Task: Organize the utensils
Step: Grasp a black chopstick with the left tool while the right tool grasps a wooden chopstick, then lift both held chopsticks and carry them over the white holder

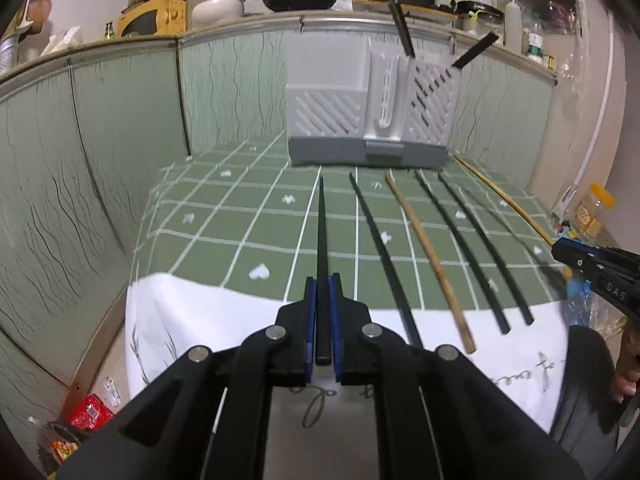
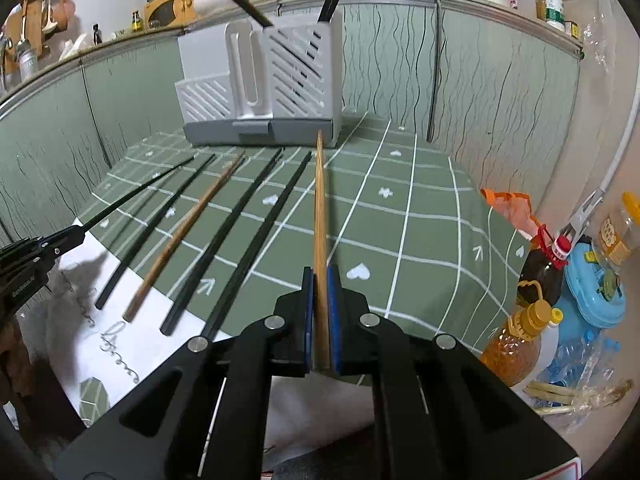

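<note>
Both grippers are loaded: at the bottom centre of the left wrist view my left gripper [image 1: 322, 280] has its blue pads pressed onto the thick end of a black chopstick [image 1: 321, 240], and at the bottom centre of the right wrist view my right gripper [image 2: 320, 274] pinches a light wooden chopstick [image 2: 320, 208] the same way. Each stick runs forward up the middle of its frame, tip aimed at the rack

Just beyond the pads, four loose chopsticks lie side by side on the green checked cloth [image 1: 240, 216], butts over the white paper [image 1: 224, 312] at the lower part of the frame: one black chopstick [image 1: 380, 236], a brown wooden chopstick [image 1: 428, 256], and a black pair [image 1: 476, 248] to the right of it

Farther up, at upper centre, stands the white utensil holder [image 1: 366, 108] against the green backsplash. Its tall slotted compartment [image 1: 432, 100], on the right side of the holder in the left view, already has dark chopsticks [image 1: 402, 28] poking out of the top

I judge I am in the carry step, sticks grasped and not yet delivered, with about half the sorting left. Next I need to lift each stick, tilt it tip-down, and drop it through that compartment's open top without knocking the sticks leaning there. I would go one hand at a time, since the opening looks narrow
</note>
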Demonstrator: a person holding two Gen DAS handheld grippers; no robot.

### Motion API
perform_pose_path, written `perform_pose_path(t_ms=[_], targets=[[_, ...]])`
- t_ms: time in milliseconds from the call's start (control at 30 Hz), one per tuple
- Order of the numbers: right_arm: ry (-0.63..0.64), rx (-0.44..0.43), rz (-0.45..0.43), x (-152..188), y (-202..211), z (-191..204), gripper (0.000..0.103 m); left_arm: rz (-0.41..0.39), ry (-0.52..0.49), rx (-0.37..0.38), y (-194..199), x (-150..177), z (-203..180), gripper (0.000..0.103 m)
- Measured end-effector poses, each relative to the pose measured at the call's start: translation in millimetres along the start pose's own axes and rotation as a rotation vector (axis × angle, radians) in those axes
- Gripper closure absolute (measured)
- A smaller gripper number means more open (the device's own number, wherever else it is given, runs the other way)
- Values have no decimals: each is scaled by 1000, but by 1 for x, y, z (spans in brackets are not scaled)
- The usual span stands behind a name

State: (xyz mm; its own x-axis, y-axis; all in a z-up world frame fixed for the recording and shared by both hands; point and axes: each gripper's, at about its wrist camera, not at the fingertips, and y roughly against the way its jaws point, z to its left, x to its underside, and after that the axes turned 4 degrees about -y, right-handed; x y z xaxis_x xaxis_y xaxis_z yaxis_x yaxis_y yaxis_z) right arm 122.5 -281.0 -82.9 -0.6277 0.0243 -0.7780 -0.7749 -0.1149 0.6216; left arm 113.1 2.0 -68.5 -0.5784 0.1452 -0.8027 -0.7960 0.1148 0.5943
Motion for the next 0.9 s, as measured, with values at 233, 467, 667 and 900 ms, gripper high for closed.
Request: perform_pose_path(t_ms=[233, 467, 667, 900], targets=[[-3, -13, 3, -8, 9, -2, 96, -22, 2, 36, 12, -16, 4, 95], [-12, -33, 8, -16, 16, -5, 96, -21, 4, 54, 18, -24, 7, 95], [-6, -49, 0, -28, 26, -5, 96, -25, 18, 70, 25, -32, 14, 95], [-9, -76, -22, -51, 42, -8, 97, -45, 7, 94, 34, -50, 22, 95]])
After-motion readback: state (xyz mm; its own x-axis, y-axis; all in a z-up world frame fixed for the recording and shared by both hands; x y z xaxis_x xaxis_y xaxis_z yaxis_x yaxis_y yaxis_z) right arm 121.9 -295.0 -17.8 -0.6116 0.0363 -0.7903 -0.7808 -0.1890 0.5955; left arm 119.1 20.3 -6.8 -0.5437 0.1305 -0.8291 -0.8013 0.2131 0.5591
